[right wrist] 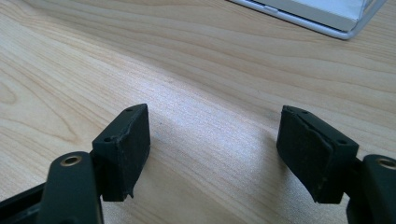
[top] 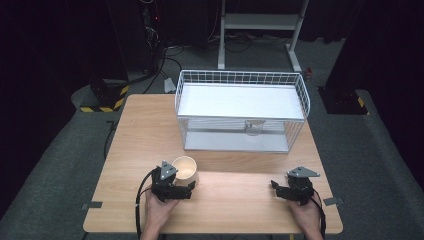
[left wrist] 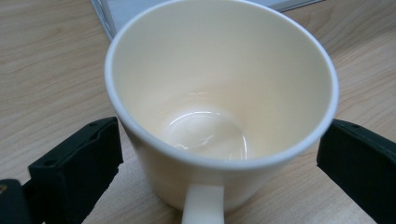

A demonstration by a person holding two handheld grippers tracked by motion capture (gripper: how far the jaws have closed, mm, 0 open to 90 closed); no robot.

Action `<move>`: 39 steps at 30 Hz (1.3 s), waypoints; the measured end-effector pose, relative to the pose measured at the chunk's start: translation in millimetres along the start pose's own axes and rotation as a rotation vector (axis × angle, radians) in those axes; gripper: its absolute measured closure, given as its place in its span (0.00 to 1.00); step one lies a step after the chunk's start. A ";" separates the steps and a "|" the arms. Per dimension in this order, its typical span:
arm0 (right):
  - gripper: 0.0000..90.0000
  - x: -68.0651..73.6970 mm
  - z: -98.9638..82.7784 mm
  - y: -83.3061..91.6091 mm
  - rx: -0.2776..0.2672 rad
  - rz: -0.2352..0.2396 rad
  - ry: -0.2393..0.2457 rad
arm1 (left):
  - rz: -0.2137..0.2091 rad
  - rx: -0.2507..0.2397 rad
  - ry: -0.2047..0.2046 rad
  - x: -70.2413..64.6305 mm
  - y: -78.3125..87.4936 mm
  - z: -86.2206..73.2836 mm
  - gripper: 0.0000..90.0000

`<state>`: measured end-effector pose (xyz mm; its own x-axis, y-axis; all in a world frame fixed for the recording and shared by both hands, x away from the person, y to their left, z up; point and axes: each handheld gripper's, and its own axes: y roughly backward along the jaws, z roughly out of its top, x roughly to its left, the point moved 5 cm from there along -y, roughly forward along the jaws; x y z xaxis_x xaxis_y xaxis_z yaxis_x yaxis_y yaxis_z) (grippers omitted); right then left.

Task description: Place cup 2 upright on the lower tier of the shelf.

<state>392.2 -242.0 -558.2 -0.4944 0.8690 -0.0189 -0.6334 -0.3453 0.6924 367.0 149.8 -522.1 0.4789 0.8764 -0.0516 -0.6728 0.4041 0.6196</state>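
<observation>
Left gripper [top: 191, 185] jaws stand wide around the mug [top: 185, 168], near-left on the bench [top: 235, 195]; right gripper [top: 274, 186] jaws wide, empty.

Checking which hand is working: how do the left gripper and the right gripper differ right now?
The left gripper has a cream mug between its jaws; whether the pads press it is unclear. The right gripper stands open over bare wooden table. In the high view the left is beside the mug, the right apart from it. Both are black and hand-held.

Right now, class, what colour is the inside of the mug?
Pale cream; the mug shows best in the left gripper view.
</observation>
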 end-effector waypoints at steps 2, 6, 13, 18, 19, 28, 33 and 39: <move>0.29 0.0 0.0 0.0 0.000 0.000 0.000 | 0.011 0.005 -0.005 1.0 -1.7 1.2 0.01; 0.29 0.0 0.0 0.0 -0.001 0.000 0.001 | 0.019 -0.003 -0.016 1.1 -5.6 2.6 0.02; 0.29 -0.2 0.1 -0.1 -0.002 0.000 0.004 | 0.031 -0.009 -0.014 1.4 -11.3 4.1 0.05; 0.29 0.1 -0.1 0.0 0.001 0.000 -0.002 | 0.029 -0.020 -0.007 0.1 -14.7 4.9 0.08; 0.29 0.1 0.0 0.0 0.001 0.000 -0.002 | 0.032 -0.020 -0.006 0.1 -15.8 5.0 0.08; 0.29 -0.1 0.1 -0.1 -0.001 0.000 0.001 | 0.037 -0.020 -0.012 0.0 -17.3 4.7 0.09; 0.29 -0.1 0.0 -0.1 -0.001 0.000 0.001 | 0.049 -0.030 -0.019 -0.6 -17.0 4.3 0.09; 0.29 -0.1 0.0 0.0 0.000 0.000 0.000 | 0.049 -0.023 -0.023 -0.6 -16.9 4.9 0.10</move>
<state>392.2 -242.0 -558.2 -0.4948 0.8688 -0.0189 -0.6335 -0.3457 0.6922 380.8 141.2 -528.7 0.4572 0.8894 -0.0036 -0.7089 0.3668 0.6024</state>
